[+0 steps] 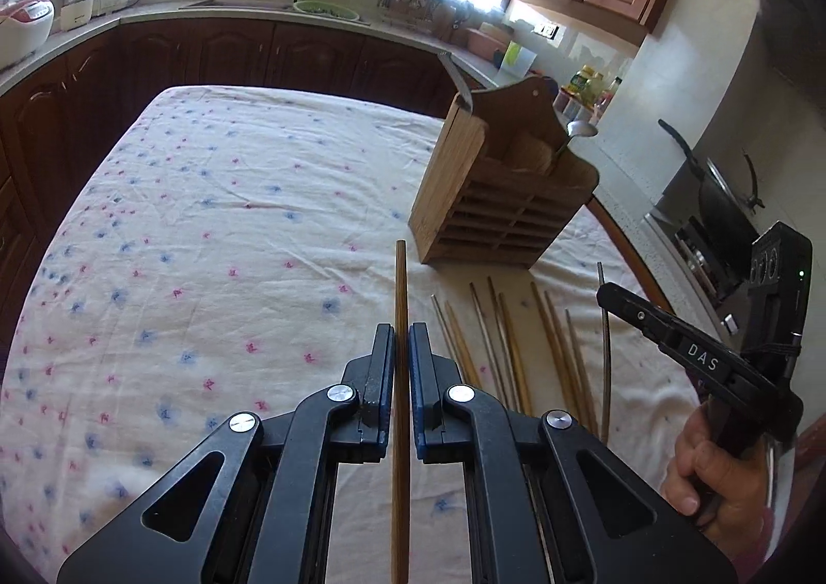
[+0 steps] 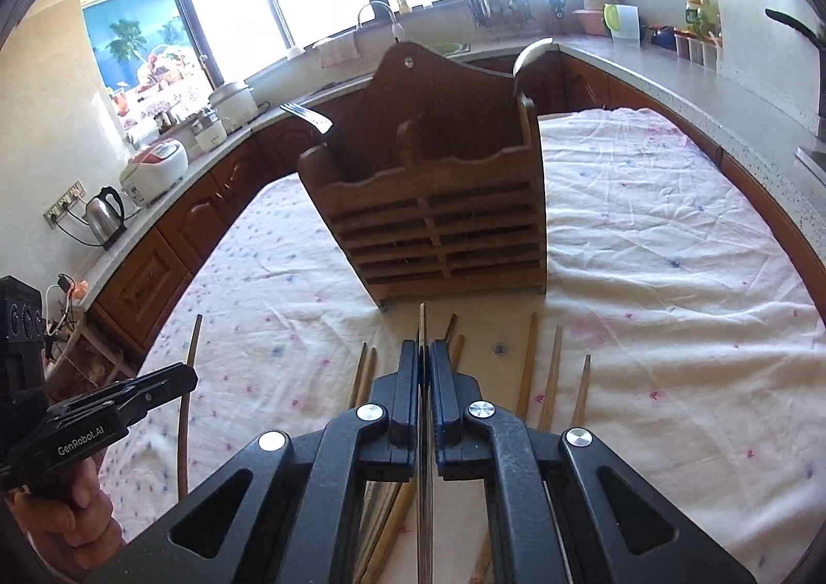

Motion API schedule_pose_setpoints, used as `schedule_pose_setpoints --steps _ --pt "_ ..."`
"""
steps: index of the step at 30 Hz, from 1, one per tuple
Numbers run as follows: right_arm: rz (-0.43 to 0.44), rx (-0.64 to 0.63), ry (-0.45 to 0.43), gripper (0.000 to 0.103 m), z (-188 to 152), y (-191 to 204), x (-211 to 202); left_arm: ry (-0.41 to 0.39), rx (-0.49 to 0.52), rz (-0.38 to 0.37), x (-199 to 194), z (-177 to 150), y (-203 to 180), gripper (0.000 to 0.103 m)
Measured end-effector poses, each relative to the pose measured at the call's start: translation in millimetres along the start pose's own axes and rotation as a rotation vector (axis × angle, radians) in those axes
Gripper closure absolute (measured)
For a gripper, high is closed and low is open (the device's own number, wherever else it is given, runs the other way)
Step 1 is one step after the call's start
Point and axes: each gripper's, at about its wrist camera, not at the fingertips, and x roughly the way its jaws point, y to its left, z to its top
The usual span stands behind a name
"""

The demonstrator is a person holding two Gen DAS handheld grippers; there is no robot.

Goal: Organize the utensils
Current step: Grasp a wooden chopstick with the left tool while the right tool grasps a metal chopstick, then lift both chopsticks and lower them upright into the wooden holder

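My left gripper point(image 1: 401, 333) is shut on a brown wooden chopstick point(image 1: 400, 284) that points forward above the cloth. My right gripper point(image 2: 423, 351) is shut on a thin metal chopstick point(image 2: 423, 326), pointing at the wooden utensil holder point(image 2: 433, 202). The holder also shows in the left wrist view point(image 1: 495, 191), at the right of the table. A fork point(image 2: 310, 115) sticks out of its left side and a spoon point(image 2: 526, 57) out of its right. Several loose chopsticks point(image 1: 511, 346) lie on the cloth in front of the holder, also under my right gripper point(image 2: 552, 377).
The table carries a white cloth with small flowers point(image 1: 206, 233). Kitchen counters point(image 2: 671, 83) with cabinets run around it, with a sink point(image 1: 289, 5), rice cookers point(image 2: 155, 166) and a kettle point(image 2: 106, 212). A stove with a pan point(image 1: 723, 202) is at the right.
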Motion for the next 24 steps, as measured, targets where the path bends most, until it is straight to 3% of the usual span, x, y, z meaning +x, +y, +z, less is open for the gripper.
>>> schedule_pose_setpoints --steps 13,24 --pt "0.05 -0.016 -0.179 0.099 24.1 16.2 -80.3 -0.151 0.017 -0.064 -61.1 19.5 -15.1 0.098" --pt "0.055 -0.014 -0.263 0.099 36.4 13.2 -103.5 -0.178 0.032 -0.06 -65.3 25.6 -23.6 0.098"
